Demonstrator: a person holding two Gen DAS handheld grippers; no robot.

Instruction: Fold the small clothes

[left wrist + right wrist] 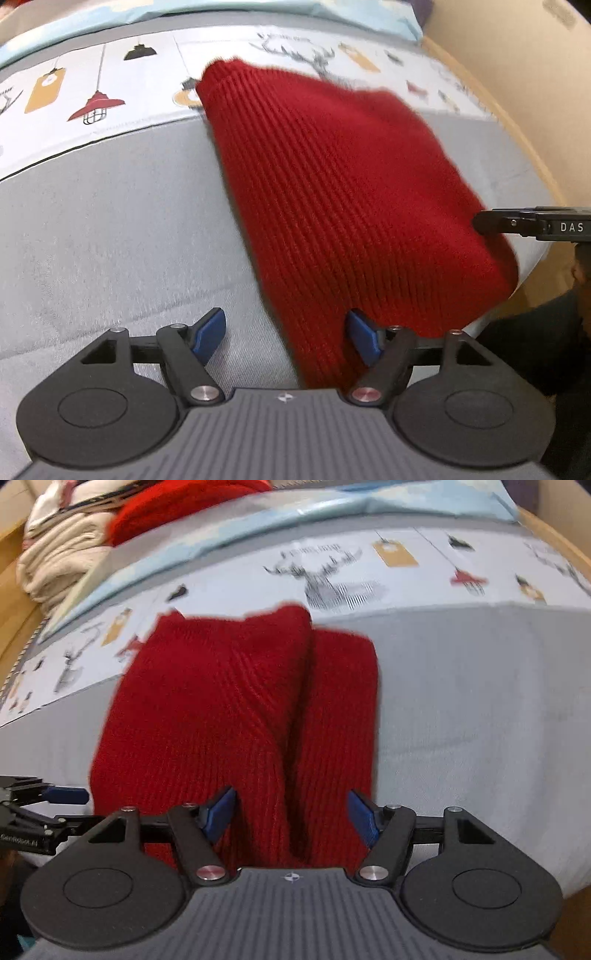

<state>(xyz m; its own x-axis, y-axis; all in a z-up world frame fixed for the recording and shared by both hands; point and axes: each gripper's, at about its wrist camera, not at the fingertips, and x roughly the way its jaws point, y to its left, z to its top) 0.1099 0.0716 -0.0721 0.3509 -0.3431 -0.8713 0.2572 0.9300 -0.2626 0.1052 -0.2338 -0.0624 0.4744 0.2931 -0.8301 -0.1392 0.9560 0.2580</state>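
One red ribbed knit garment [343, 206] lies on one grey bed cover [110, 229]. In the right wrist view it shows two lengthwise portions, a broader one lapped over a narrower one, with one crease running between them toward the camera.

Left gripper [286, 336]: two blue-padded fingers [210, 334], spread wide, nothing clamped. The garment's near edge runs between them on the side of the right-hand finger; bare grey cover lies ahead of the left-hand finger. Whether the right-hand pad brushes the knit cannot be told. Released.

Right gripper [291, 818]: two blue-padded fingers [221, 812], likewise spread wide. The garment's near end, crease included, lies between and just ahead of them; neither pad presses on it. Released.

Each gripper shows in the other's view: the right one as a dark finger at the garment's far-right edge, the left one as a blue pad just beside the garment's lower-left corner.

Beyond the fingertips, one printed band [406, 572] crosses the cover, carrying deer heads, hanging lamps and tags; the count of motifs is unclear owing to blur. The garment's far end overlaps this band. Further off lies one pale blue strip of cloth [332, 509]. At the far left of the right wrist view sits one heap of clothes [74, 535], cream and red; the number of items in it cannot be told.
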